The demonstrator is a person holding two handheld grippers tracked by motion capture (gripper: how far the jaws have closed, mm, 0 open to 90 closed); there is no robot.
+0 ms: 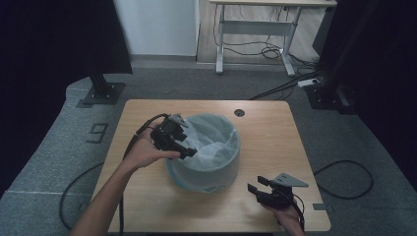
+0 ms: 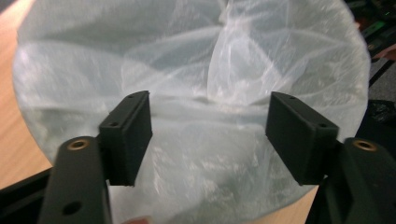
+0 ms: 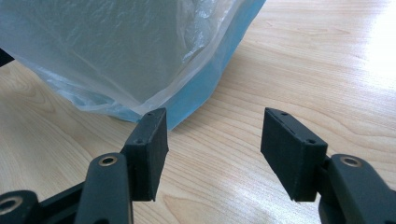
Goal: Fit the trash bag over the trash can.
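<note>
Nearest the person, at the table's [image 1: 147, 196] front right corner, the right gripper [image 1: 256, 184] rests low over the wood in the right hand [image 1: 285, 216], its jaws spread wide with nothing between them; the right gripper view shows bare wooden tabletop in the gap and the bin's foot just beyond the left jaw. There the translucent bag [image 3: 116, 51] hangs down the outside of the bin, and a strip of the blue bin [image 3: 212, 81] shows under the bag's hem where it meets the table. Farther in, the bin [image 1: 211, 172] stands upright near the middle of the table, lined with the pale plastic bag [image 1: 216, 137] folded over its rim. The left hand [image 1: 145, 150] holds the left gripper [image 1: 189, 152] at the bin's left rim, pointing in over the opening. In the left gripper view its jaws stand well apart, with the crumpled liner [image 2: 210, 70] lying behind and between them; the gripper [image 2: 210, 135] has hold of nothing that can be seen, though whether a pad brushes the film cannot be told. Beyond the table lie grey carpet [image 1: 59, 128], loose cables [image 1: 275, 49] and the legs of a desk [image 1: 255, 29] at the far wall.
</note>
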